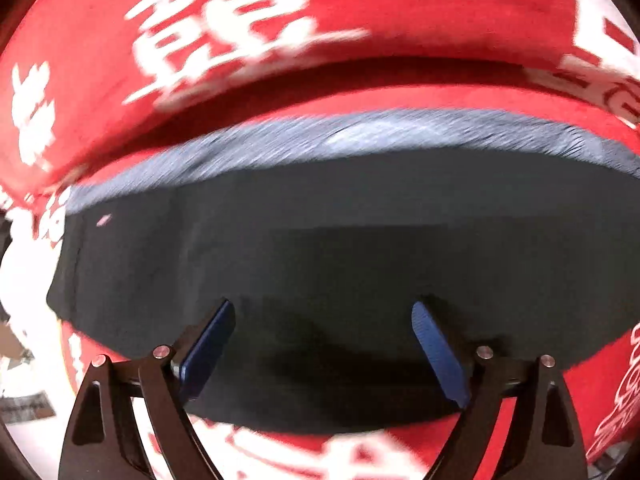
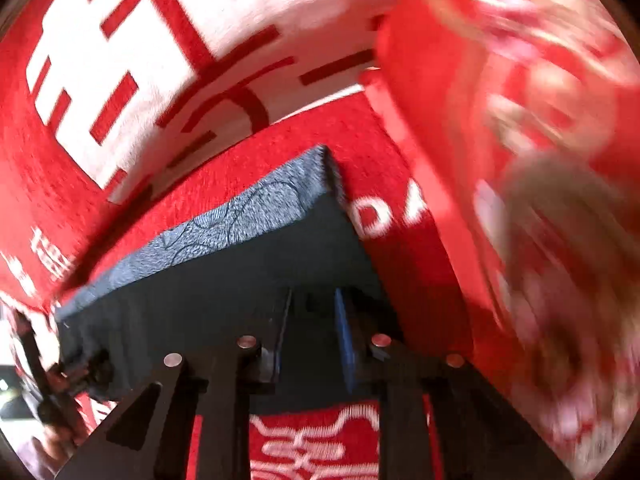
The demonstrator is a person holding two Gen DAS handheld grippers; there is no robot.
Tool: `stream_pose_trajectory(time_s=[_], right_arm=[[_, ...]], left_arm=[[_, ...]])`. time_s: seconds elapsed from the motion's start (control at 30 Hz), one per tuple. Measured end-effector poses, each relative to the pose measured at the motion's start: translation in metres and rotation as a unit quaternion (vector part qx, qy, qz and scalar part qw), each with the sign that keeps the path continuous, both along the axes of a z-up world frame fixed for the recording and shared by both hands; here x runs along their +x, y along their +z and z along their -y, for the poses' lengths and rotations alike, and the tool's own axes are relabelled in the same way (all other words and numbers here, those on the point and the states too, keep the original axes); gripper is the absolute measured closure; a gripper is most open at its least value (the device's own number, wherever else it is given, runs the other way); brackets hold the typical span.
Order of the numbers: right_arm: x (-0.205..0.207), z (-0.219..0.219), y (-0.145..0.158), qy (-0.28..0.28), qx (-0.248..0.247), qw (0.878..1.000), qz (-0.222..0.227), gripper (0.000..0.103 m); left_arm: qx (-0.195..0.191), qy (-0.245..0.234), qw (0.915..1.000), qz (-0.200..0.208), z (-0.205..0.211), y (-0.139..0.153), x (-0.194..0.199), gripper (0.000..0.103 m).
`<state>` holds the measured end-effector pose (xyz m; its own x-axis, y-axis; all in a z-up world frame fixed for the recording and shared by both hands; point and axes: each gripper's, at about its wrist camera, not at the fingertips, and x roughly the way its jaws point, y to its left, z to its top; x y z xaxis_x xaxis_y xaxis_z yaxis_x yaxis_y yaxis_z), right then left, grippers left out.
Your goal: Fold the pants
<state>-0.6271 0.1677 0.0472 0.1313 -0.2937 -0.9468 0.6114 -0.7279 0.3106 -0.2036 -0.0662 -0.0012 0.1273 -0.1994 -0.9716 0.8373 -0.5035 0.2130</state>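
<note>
While I hold both tools low over the work, nearest to the left camera my left gripper (image 1: pixel 323 344) stands wide apart, its blue pads (image 1: pixel 438 354) clear of each other and nothing pinched between them. It hangs just above the near part of the pants (image 1: pixel 320 240), which lie as a dark, compact slab across the red cloth (image 1: pixel 400 12) with white lettering. I cannot tell whether the pads touch the fabric.

On the other side, my right gripper (image 2: pixel 310 340) is drawn narrow, with only a slim gap between the fingers. The near edge of the pants (image 2: pixel 224 300) sits at that gap, and I judge that it is pinched there, though the contact itself is dark and not fully legible.

Further out, a grey patterned band (image 2: pixel 240 220) runs along the far edge of the slab, ending in a square corner. The same band (image 1: pixel 360 136) shows blurred in the left view. Beyond it only the red cloth extends. The right side of the right view is too smeared to read.

Assessment: the garment reads as already doubled into a tidy rectangle with stacked edges, so I judge the folding largely done. Remaining, as far as I can see, is one last fold or a squaring of edges, and release of the right-hand grip.
</note>
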Motion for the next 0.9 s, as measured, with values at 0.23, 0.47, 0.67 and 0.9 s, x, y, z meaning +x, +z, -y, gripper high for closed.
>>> stream_pose_trajectory(time_s=[0.23, 0.47, 0.67, 0.9], right_arm=[[0.089, 0.004, 0.017, 0.038, -0.074, 0.988, 0.126, 0.060], [0.250, 0.086, -0.012, 0.113, -0.119, 0.953, 0.256, 0.060], [0.350, 0.143, -0.039, 0.119, -0.134, 0.942, 0.283, 0.060], [0.382, 0.154, -0.063, 0.084, -0.114, 0.953, 0.267, 0.060]], left_arm=[[-0.011, 0.047, 0.9988, -0.001, 0.016, 0.040, 0.077, 0.012], [-0.006, 0.073, 0.9973, -0.004, 0.020, 0.034, 0.141, 0.012], [-0.028, 0.054, 0.9982, -0.003, 0.056, 0.023, 0.195, 0.012], [-0.053, 0.048, 0.9975, -0.001, 0.104, -0.009, 0.235, 0.012]])
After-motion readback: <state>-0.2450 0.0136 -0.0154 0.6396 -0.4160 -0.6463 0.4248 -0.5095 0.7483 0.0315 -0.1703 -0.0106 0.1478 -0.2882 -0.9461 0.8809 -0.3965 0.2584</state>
